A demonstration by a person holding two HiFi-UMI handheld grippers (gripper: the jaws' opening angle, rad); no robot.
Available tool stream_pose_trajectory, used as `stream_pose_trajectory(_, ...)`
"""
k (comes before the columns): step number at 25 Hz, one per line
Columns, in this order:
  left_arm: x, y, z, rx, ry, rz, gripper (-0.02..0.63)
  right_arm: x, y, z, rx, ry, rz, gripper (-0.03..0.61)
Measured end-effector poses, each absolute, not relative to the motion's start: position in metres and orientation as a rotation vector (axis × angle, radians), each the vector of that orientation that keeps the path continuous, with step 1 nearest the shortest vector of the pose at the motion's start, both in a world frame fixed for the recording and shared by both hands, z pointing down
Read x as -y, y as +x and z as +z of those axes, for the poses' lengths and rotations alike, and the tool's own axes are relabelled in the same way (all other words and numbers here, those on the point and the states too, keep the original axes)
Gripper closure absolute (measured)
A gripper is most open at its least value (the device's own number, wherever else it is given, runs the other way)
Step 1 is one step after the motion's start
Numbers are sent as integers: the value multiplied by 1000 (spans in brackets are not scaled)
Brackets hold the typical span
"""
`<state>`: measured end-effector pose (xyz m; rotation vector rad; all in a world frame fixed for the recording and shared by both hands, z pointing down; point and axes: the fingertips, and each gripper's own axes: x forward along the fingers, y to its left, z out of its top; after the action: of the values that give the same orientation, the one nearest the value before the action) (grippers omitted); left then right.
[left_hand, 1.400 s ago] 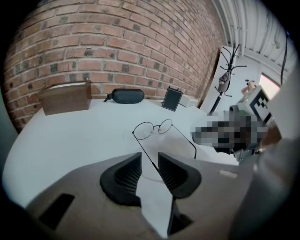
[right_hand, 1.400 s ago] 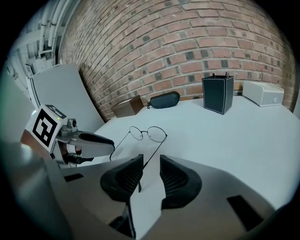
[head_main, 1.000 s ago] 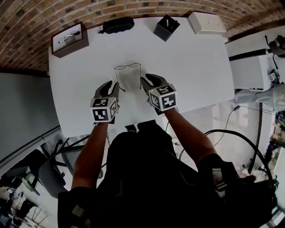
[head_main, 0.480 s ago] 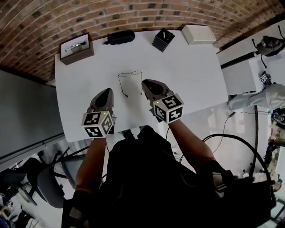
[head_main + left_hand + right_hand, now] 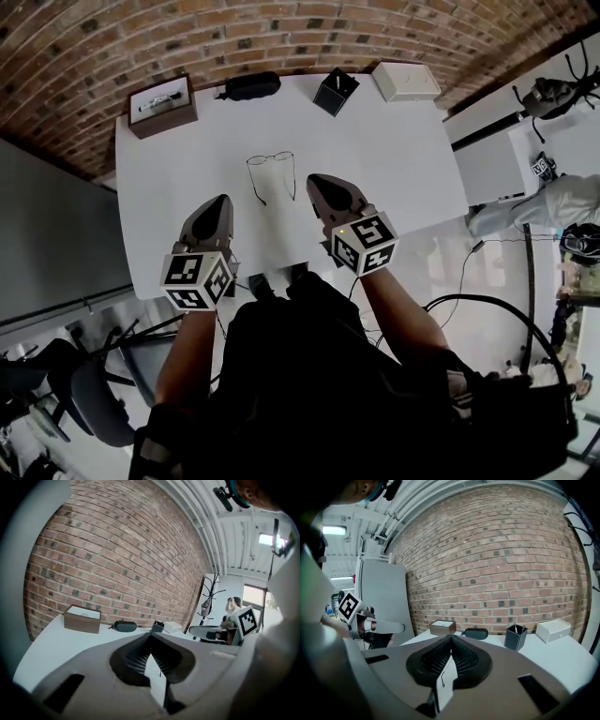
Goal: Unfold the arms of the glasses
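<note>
Glasses [image 5: 271,159] lie arms-out on table [image 5: 394,159], L claw [image 5: 218,202] & R claw [image 5: 314,180] both closed, empty

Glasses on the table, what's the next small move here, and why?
Probably none on the glasses: both arms already lie unfolded on the table, and the left gripper and right gripper hover shut and empty short of them. I'd just draw both back to rest.

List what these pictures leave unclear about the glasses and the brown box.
Head view: glasses too small to tell how wide the arms stand.
Head view: brown box contents too small to name.
Gripper views: left gripper and right gripper block the glasses with their shut jaws; only a sliver shows.
</note>
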<state>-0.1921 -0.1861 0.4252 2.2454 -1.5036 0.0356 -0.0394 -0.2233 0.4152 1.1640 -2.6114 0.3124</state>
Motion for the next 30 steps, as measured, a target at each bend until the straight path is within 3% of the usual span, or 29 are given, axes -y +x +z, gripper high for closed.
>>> stream_pose_trajectory(30, 167, -141, 330, 1855, 2287, 47, 603, 227, 15, 316, 2810, 1079, 130, 571)
